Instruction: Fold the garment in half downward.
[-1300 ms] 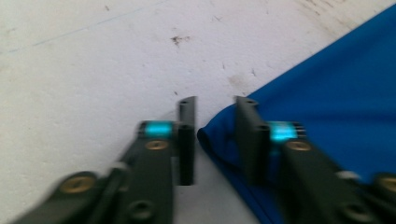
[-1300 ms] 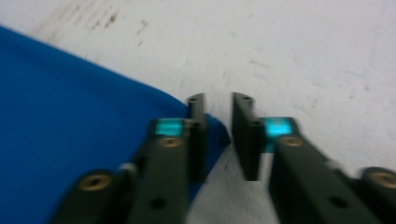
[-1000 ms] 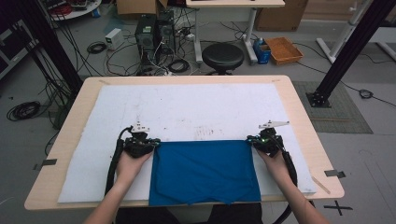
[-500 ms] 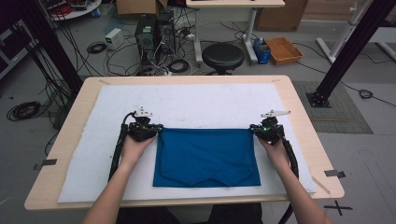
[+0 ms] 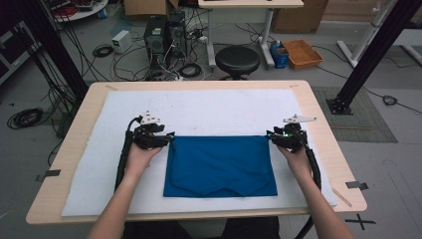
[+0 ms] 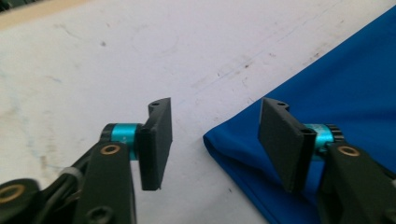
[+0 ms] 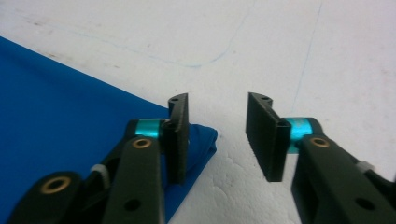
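Both grippers spreading, releasing blue cloth (image 5: 219, 167): left gripper (image 6: 215, 140), right gripper (image 7: 217, 135) leaving corners just beside jaws, cloth lying flat.

The blue cloth (image 5: 219, 167) looks smooth and matt; the white mat (image 5: 209, 109) looks rough, scuffed foam.
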A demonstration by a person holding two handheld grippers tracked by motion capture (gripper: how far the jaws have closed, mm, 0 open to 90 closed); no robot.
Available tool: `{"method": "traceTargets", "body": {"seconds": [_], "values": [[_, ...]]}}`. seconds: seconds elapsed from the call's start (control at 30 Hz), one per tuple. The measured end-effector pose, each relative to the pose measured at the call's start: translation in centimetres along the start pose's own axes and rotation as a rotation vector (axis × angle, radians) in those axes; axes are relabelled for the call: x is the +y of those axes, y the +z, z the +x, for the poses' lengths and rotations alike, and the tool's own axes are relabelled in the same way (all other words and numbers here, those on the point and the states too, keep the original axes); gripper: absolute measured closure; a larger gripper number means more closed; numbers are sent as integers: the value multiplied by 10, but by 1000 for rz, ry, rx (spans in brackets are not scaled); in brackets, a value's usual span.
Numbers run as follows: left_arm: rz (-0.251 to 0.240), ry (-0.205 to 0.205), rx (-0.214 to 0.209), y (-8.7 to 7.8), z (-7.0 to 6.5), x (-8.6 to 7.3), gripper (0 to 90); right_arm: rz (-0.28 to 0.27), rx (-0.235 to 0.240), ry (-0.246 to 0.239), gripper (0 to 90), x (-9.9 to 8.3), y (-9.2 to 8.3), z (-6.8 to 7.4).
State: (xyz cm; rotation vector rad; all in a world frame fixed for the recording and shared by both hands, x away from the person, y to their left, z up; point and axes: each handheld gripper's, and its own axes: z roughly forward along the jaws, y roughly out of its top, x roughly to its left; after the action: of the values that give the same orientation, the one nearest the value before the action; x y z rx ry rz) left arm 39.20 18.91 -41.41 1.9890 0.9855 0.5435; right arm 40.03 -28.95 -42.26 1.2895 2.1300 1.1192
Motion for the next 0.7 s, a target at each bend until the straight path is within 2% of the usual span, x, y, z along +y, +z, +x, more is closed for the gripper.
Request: {"method": "traceTargets", "body": {"seconds": [0.1, 0.2, 0.27, 0.33, 0.47, 0.53, 0.63, 0.7], "values": [[-20, 23, -12, -17, -4, -2, 407, -18, 21, 7, 473, 0, -11, 0], [-34, 38, -55, -33, -8, -8, 401, -42, 26, -3, 435, -1, -25, 1], [-26, 82, -73, -42, -11, -12, 401, -57, 36, -8, 428, -2, -33, 2], [-35, 105, -75, -50, -14, -18, 401, -68, 43, -21, 423, -3, -39, 3], [-100, 98, -89, -61, -12, -27, 401, -76, 37, -32, 416, -4, -43, 3], [-139, 95, -76, -65, -10, -31, 401, -77, 31, -27, 415, -4, -45, 2], [-210, 69, -106, -70, -4, -37, 401, -91, 31, -21, 415, -4, -47, -1], [-224, 71, -107, -72, -3, -40, 401, -107, 31, -15, 415, -4, -50, -4]]}}
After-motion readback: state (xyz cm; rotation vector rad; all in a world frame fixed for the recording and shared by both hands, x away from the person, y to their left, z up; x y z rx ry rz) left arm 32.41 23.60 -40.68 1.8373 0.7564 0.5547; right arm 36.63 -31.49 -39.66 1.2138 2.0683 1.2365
